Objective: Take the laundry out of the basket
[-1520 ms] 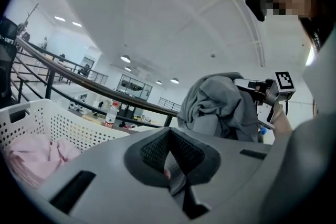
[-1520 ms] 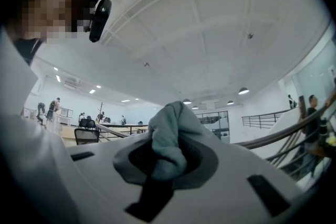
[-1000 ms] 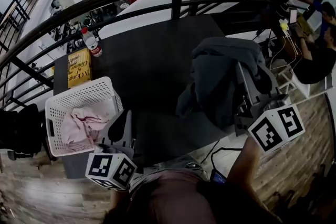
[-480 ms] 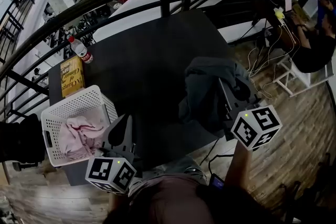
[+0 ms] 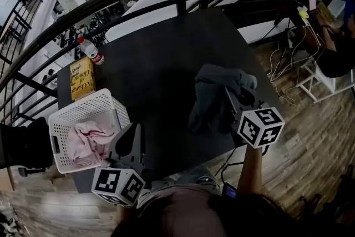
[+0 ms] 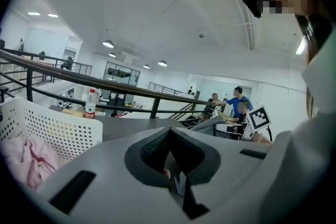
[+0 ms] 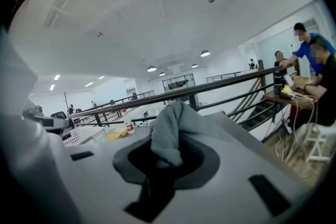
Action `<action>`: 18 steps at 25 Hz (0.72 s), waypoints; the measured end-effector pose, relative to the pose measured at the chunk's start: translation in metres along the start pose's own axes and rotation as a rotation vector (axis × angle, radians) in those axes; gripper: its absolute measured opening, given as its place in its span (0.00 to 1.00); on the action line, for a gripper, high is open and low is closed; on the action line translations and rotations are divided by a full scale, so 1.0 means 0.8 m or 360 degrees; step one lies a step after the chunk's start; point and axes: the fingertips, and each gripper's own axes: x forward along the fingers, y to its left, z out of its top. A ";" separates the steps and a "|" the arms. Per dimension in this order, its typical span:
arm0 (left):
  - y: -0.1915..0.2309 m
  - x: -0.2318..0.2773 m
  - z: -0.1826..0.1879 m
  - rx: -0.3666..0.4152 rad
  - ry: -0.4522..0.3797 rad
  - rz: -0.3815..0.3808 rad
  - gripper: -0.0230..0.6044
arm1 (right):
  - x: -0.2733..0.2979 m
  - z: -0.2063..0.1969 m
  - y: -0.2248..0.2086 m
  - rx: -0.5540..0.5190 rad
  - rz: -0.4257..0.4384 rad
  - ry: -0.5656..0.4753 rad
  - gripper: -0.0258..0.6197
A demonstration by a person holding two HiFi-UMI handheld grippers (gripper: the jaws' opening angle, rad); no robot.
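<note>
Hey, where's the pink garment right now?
In the head view, the pink garment lies inside the white basket at the table's near left corner, just left of the left hand-held gripper. A yellow book sits beyond the basket.

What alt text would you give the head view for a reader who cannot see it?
The right tool grips a grey garment over a dark table. The left tool hangs beside a white laundry basket holding a pink garment; a yellow book and a water bottle sit beyond.
</note>
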 end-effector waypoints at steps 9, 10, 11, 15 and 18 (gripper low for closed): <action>0.022 -0.009 0.002 0.0001 -0.0017 0.0069 0.03 | 0.056 -0.065 0.010 0.0050 0.0041 0.0176 0.16; 0.025 -0.011 0.002 -0.0002 -0.0020 0.0077 0.03 | 0.060 -0.070 0.012 0.0045 0.0048 0.0194 0.17; 0.027 -0.012 0.002 -0.0004 -0.0023 0.0085 0.03 | 0.063 -0.074 0.014 0.0042 0.0054 0.0208 0.17; 0.033 -0.016 0.001 -0.0012 -0.0033 0.0109 0.03 | 0.075 -0.092 0.016 0.0047 0.0066 0.0273 0.18; 0.032 -0.019 0.000 -0.0021 -0.0034 0.0120 0.03 | 0.080 -0.108 0.014 0.0057 0.0066 0.0335 0.22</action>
